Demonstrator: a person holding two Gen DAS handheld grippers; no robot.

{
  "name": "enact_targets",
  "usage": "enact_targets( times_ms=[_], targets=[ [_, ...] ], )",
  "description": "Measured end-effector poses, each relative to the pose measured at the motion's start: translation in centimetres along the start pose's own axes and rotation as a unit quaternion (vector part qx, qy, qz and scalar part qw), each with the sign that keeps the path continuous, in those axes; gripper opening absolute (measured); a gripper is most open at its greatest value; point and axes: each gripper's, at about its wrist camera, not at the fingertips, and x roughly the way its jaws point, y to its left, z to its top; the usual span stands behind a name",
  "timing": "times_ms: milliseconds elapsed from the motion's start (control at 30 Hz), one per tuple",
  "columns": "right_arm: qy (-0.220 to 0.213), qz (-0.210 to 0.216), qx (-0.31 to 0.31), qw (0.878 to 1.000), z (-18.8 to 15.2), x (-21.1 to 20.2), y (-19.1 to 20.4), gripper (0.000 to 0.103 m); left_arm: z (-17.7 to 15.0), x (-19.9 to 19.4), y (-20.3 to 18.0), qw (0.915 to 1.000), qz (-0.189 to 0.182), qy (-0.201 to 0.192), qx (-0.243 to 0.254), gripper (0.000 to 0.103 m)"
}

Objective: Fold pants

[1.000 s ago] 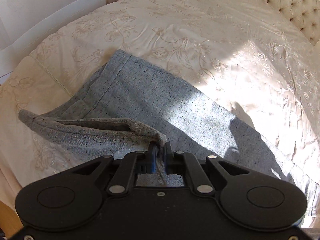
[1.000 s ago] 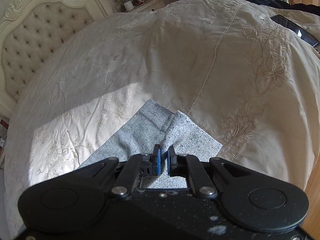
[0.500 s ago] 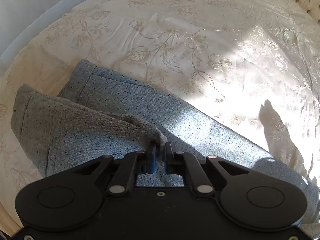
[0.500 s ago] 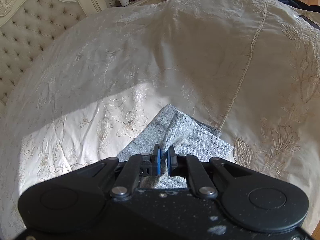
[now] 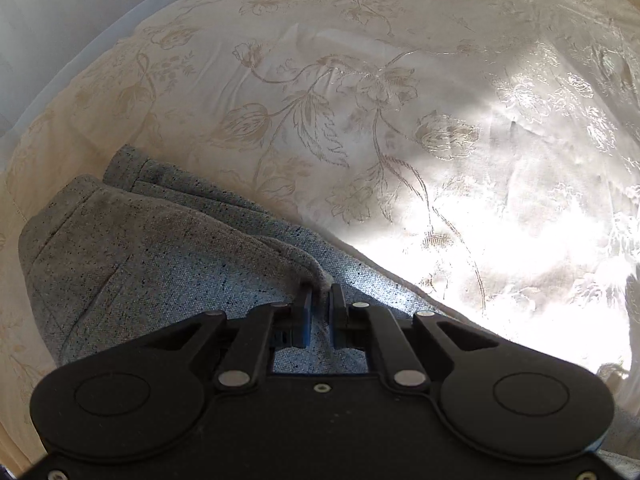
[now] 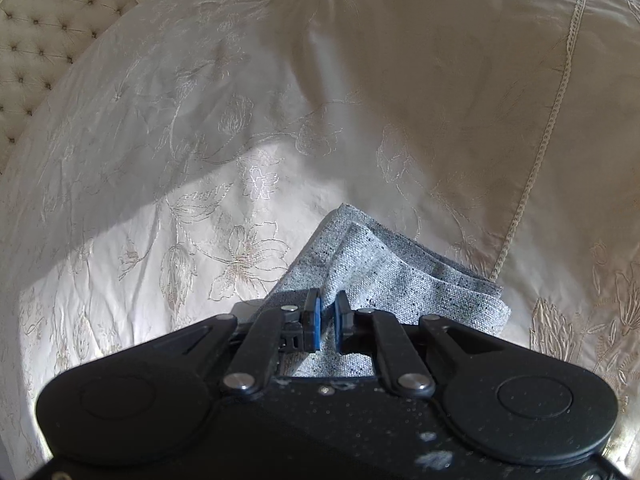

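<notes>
**Left wrist view: grey pants doubled over, both claws clamped on cloth**

The pants [image 5: 152, 256] lie on the bed [image 5: 400, 120], grey speckled cloth with an upper layer folded over a lower one whose hem edge peeks out beyond it. The left claw [image 5: 320, 300] is pinched shut on a ridge of the upper layer. In the right wrist view the right claw [image 6: 326, 312] is likewise clamped on a corner of the pants [image 6: 380, 276], where stacked layers form a point.

The step in hand looks like laying the fold down. To do it well, both claws should lower together, keeping the cloth between them taut, and line the carried edge up with the lower hem before letting go; releasing one side early would likely leave a skewed crease.

Beyond the pants, the embroidered bedspread runs wide and bare toward the tufted headboard [image 6: 44, 28], giving ample room. On the pants' far-left side in the left view the bed edge is near, so drift that way risks overhang.
</notes>
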Motion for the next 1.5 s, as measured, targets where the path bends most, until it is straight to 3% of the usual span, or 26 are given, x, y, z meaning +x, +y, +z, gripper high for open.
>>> enact_targets(
  times_ms=[500,600,667,833,933,1000,1100,1333,1433,1500],
  targets=[
    [0.028,0.002,-0.021,0.999,1.6,4.3,1.2,0.008,0.6,1.5,-2.3,0.9992,0.04,-0.002,-0.002,0.013],
    [0.02,0.003,-0.045,0.999,2.1,4.5,1.5,0.017,0.6,1.2,-2.8,0.9983,0.054,-0.004,0.021,0.02],
    [-0.005,0.004,-0.052,0.999,2.7,3.9,1.4,0.022,0.1,0.0,-2.9,0.9973,0.06,-0.036,0.024,0.026],
    [-0.042,0.028,-0.081,0.995,4.7,1.0,-0.5,0.023,-1.0,-4.4,-4.2,0.9839,0.095,-0.144,0.045,0.026],
    [-0.049,0.041,-0.104,0.993,5.2,-0.7,-2.5,0.023,-2.1,-6.5,-6.3,0.9824,0.059,-0.155,0.085,0.026],
    [-0.043,0.048,-0.113,0.992,5.1,-1.4,-4.0,0.023,-3.9,-8.0,-8.3,0.977,0.036,-0.166,0.129,0.026],
    [-0.031,0.048,-0.137,0.989,4.3,-2.1,-6.7,0.023,-8.5,-10.2,-12.6,0.9601,-0.011,-0.168,0.223,0.026],
    [0.009,0.053,-0.205,0.977,1.9,-1.9,-10.4,0.023,-19.3,-12.1,-20.4,0.9138,-0.142,-0.099,0.368,0.026],
    [0.015,0.069,-0.239,0.969,1.3,-1.5,-10.6,0.023,-21.9,-11.1,-23.2,0.9041,-0.151,-0.07,0.394,0.027],
    [0.016,0.077,-0.27,0.96,1.2,-1.0,-10.1,0.023,-22.4,-9.8,-24.6,0.9053,-0.133,-0.061,0.399,0.027]
  ],
)
